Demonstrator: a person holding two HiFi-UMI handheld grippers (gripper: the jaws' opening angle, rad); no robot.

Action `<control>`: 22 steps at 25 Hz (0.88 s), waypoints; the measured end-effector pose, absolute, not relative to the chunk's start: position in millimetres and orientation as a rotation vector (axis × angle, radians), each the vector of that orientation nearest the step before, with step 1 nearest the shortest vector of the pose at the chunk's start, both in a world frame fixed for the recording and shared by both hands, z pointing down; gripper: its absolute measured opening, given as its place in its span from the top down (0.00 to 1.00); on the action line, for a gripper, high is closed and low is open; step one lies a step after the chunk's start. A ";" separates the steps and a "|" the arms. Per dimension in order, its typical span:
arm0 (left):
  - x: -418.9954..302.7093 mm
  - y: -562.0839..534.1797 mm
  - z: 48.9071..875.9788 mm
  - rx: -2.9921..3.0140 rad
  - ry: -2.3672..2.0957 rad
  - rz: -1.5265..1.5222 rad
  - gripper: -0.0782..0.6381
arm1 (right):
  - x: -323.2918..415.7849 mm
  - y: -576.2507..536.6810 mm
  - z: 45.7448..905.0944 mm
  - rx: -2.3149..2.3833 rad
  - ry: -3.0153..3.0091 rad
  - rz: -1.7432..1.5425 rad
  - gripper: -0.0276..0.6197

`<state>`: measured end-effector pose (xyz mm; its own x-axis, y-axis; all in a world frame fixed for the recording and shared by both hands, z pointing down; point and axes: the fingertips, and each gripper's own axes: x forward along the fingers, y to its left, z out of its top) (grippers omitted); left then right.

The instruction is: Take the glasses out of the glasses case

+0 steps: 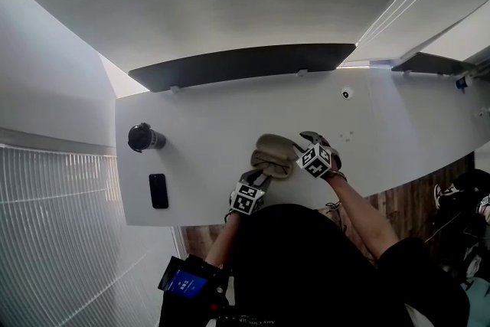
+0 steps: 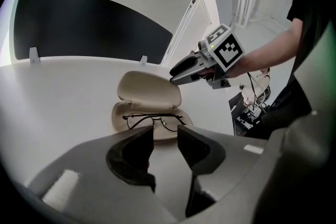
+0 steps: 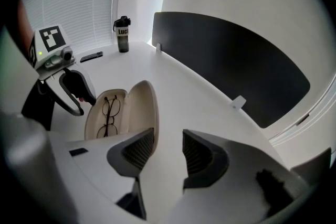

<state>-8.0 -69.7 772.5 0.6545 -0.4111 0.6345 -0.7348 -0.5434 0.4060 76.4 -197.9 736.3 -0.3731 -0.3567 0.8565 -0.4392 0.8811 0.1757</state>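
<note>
At the far left of the white tabletop (image 1: 207,119) a dark bottle (image 1: 145,138) is standing upright, and a black phone (image 1: 158,191) is lying flat nearer the person. Further right, the left tongs (image 1: 259,180) are pointing at the near side of the glasses case (image 1: 274,156). Their jaws are standing apart with nothing between them, and the case is sitting just beyond the tips. The beige case is resting open on the tabletop near its front edge, between the two tongs, with its lid tilting up. The thin dark-framed glasses (image 2: 153,121) are lying folded in the lower half. At the right, the right tongs (image 1: 301,138) are reaching in beside the raised lid. Their jaws are also standing apart and gripping nothing, and whether they are touching the lid is not clear.
</note>
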 end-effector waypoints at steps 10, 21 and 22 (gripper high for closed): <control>-10.2 -73.4 773.1 2.200 -0.911 0.615 0.69 | 86.1 -205.9 759.5 0.570 -2.001 0.273 0.68; 2.5 -73.9 770.6 2.223 -0.846 0.668 0.68 | 64.4 -170.8 678.0 0.494 -2.143 0.057 0.68; 0.5 -74.0 770.7 2.218 -0.845 0.664 0.68 | 57.9 -166.9 667.0 0.516 -2.174 0.054 0.68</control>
<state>0.5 -74.0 770.7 0.6618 -0.3802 0.6461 -0.7176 -0.5707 0.3993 57.9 -166.9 667.0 -0.5300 -0.3439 0.7751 -0.3817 0.9130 0.1441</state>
